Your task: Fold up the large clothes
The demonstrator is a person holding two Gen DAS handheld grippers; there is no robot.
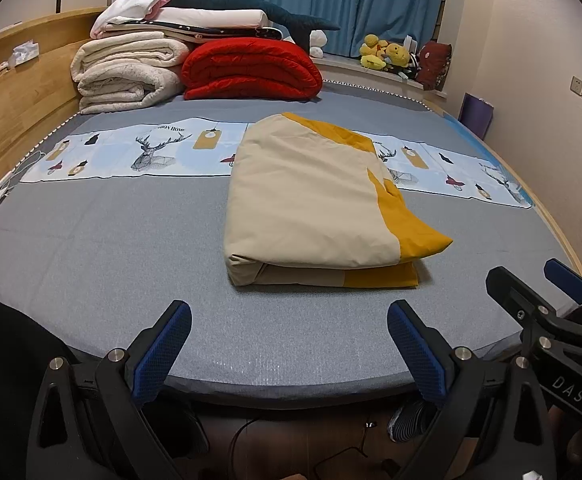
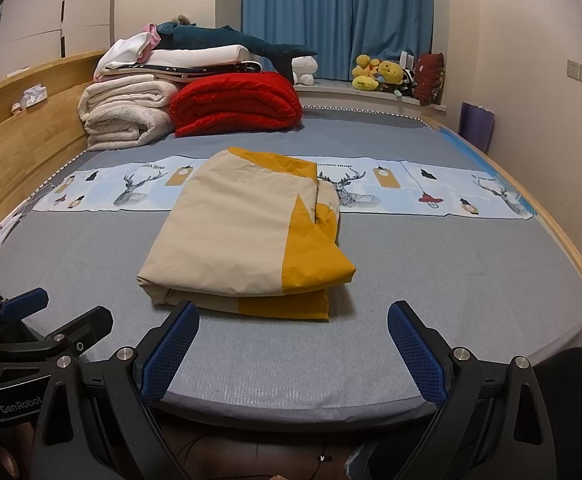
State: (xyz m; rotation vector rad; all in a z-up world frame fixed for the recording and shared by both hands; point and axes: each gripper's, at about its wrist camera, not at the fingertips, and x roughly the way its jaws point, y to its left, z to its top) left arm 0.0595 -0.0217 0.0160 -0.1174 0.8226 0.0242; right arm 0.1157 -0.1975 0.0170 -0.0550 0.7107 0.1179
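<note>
Beige-and-mustard folded cloth bundle lies on the grey bed, ahead of both spread-open, empty tongs, left gripper and right gripper.

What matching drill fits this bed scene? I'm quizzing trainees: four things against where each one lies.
Things:
1. folded cloth
2. red quilt
3. yellow toys
4. left gripper

Places:
A. on the window ledge
B. at the bed's near edge, open
C. middle of the bed
D. far end of the bed, beside white blankets

Pairs: 1-C, 2-D, 3-A, 4-B
</note>
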